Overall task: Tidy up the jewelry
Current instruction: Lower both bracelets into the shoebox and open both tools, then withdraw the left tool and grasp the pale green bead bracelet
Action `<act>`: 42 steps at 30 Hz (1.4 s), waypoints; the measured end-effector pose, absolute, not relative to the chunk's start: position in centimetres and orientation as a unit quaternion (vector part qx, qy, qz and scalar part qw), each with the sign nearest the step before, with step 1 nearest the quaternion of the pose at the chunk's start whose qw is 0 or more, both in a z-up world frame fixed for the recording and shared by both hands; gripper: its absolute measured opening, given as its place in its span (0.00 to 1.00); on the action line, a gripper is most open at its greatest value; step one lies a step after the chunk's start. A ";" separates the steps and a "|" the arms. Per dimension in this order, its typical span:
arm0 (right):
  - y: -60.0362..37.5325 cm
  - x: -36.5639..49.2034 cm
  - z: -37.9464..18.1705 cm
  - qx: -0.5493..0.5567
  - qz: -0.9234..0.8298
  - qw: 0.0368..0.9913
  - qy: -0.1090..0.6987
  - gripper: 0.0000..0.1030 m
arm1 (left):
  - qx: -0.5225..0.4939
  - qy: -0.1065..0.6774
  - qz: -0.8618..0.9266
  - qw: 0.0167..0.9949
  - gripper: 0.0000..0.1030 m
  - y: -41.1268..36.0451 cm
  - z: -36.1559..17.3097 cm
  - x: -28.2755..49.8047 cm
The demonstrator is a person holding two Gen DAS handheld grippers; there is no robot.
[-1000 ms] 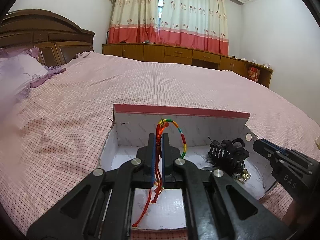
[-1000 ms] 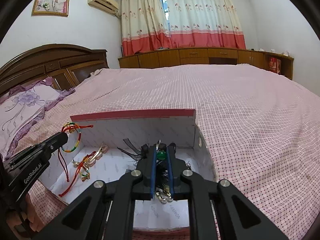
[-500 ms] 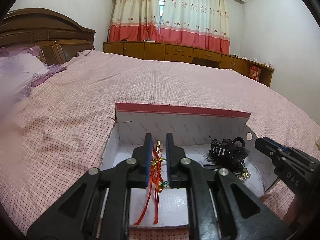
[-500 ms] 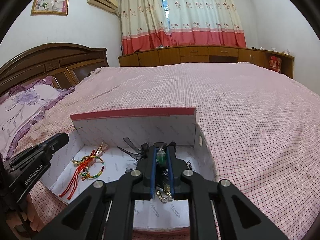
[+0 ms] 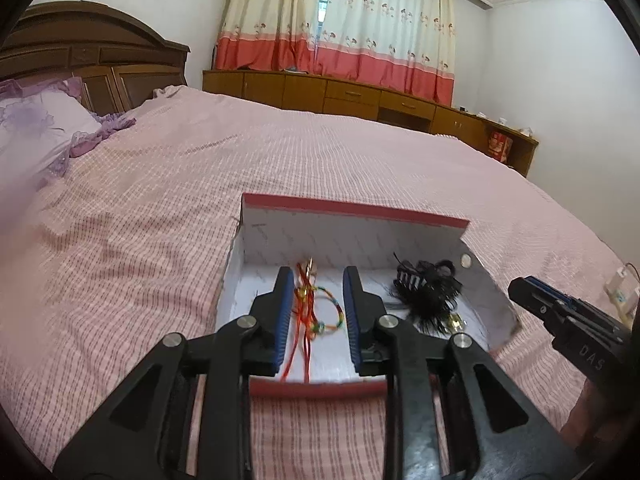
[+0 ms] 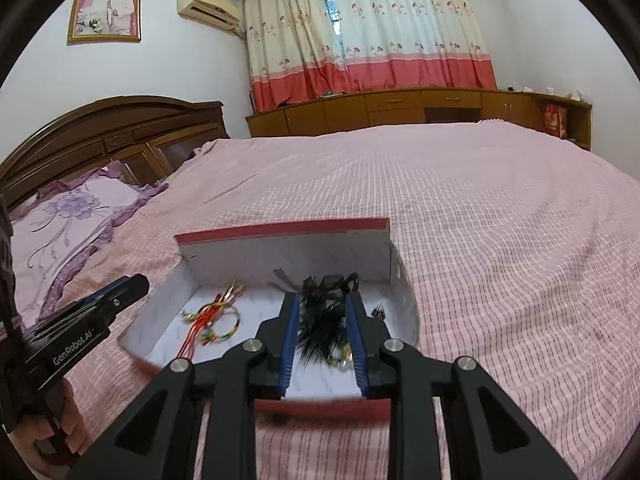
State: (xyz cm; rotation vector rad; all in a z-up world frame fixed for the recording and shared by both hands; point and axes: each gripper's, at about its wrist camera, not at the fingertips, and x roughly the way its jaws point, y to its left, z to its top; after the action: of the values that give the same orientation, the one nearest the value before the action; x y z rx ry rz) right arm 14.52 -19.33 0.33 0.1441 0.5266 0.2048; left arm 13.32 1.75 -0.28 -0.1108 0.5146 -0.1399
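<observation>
Inside white card box [image 5: 404,236] | corded bracelet [image 5: 316,312], feathery black ornament [image 6: 324,320] (fluffy) | both tongs [image 5: 316,304] [image 6: 323,320] opening, gripping nothing

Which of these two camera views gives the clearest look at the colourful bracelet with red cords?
The left wrist view: the colourful bracelet lies centred in the open box, framed by its hand-held gripper's fingers. The right wrist view shows the bracelet too, but smaller and off to the left.

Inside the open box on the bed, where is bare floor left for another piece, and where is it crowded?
In the box, bare floor lies along the left wall, beside the red-cord bracelet, and along the near edge. The right end is crowded by the black feathered piece. Both the left gripper and right gripper are opening, touching nothing.
</observation>
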 end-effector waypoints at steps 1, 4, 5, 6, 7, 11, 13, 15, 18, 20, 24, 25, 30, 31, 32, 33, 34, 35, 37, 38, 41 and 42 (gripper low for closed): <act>-19.4 14.0 0.4 0.072 0.102 0.957 0.260 0.26 | -0.056 0.256 -0.071 0.963 0.16 1.8 -0.2 12.9; -19.8 12.3 0.9 0.077 0.103 0.957 0.261 0.26 | -0.062 0.260 -0.076 0.961 0.17 2.1 0.0 11.6; -20.0 11.6 1.0 0.078 0.106 0.957 0.260 0.26 | -0.064 0.264 -0.079 0.959 0.17 2.2 0.0 11.0; -20.1 11.2 1.2 0.077 0.106 0.957 0.260 0.26 | -0.065 0.268 -0.082 0.958 0.17 2.3 0.0 10.6; -20.1 10.7 1.4 0.076 0.106 0.957 0.260 0.26 | -0.066 0.272 -0.084 0.956 0.17 2.3 0.0 10.3; -20.9 8.7 1.7 0.078 0.105 0.956 0.262 0.26 | -0.068 0.288 -0.097 0.950 0.17 2.3 -0.1 8.8; -21.2 8.0 1.8 0.080 0.104 0.956 0.263 0.26 | -0.066 0.296 -0.105 0.947 0.17 2.1 -0.3 8.0; -21.5 7.3 1.9 0.081 0.101 0.956 0.263 0.26 | -0.063 0.302 -0.109 0.945 0.17 1.9 -0.3 7.5; -21.9 6.2 1.9 0.082 0.099 0.956 0.265 0.26 | -0.058 0.311 -0.114 0.942 0.17 1.7 -0.5 6.6; -22.2 5.5 1.8 0.082 0.097 0.955 0.269 0.26 | -0.059 0.322 -0.124 0.937 0.17 1.5 -0.7 6.1; -22.7 4.8 1.2 0.093 0.099 0.948 0.289 0.27 | -0.064 0.351 -0.155 0.921 0.17 0.9 -1.1 5.3; -22.8 4.6 1.0 0.097 0.098 0.946 0.294 0.27 | -0.056 0.356 -0.162 0.919 0.17 0.6 -1.2 5.0; -23.3 3.4 1.0 0.099 0.097 0.944 0.301 0.27 | -0.018 0.381 -0.187 0.905 0.17 -1.1 -2.0 3.9; -23.5 3.2 0.9 0.100 0.099 0.943 0.302 0.28 | -0.013 0.387 -0.191 0.902 0.16 -1.4 -2.3 3.8; -23.6 3.0 0.8 0.102 0.102 0.941 0.305 0.28 | -0.010 0.393 -0.193 0.899 0.16 -1.6 -2.5 3.7; -23.7 2.8 0.7 0.104 0.102 0.941 0.307 0.28 | -0.007 0.402 -0.196 0.894 0.16 -1.9 -2.9 3.7; -23.7 2.7 0.6 0.104 0.101 0.940 0.308 0.28 | -0.006 0.409 -0.200 0.890 0.16 -2.0 -3.1 3.7; -23.7 2.5 0.4 0.105 0.100 0.940 0.310 0.28 | -0.005 0.413 -0.201 0.888 0.16 -2.1 -3.4 3.7; -23.8 2.1 0.1 0.106 0.099 0.939 0.313 0.28 | -0.007 0.423 -0.204 0.883 0.16 -2.2 -3.7 3.7; -23.9 2.0 0.0 0.107 0.098 0.938 0.315 0.28 | -0.009 0.426 -0.206 0.881 0.16 -2.4 -3.9 3.5; -24.2 1.9 -0.2 0.111 0.095 0.937 0.318 0.28 | -0.011 0.438 -0.212 0.873 0.17 -2.4 -4.3 3.8; -24.3 1.9 -0.3 0.112 0.094 0.937 0.318 0.28 | -0.011 0.443 -0.214 0.871 0.17 -2.5 -4.5 3.7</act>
State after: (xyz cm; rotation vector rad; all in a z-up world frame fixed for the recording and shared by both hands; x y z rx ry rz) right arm 1.90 -24.26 -0.33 0.2288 0.6501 0.1928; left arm 3.73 -2.48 -4.49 -0.0226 0.9262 -0.4474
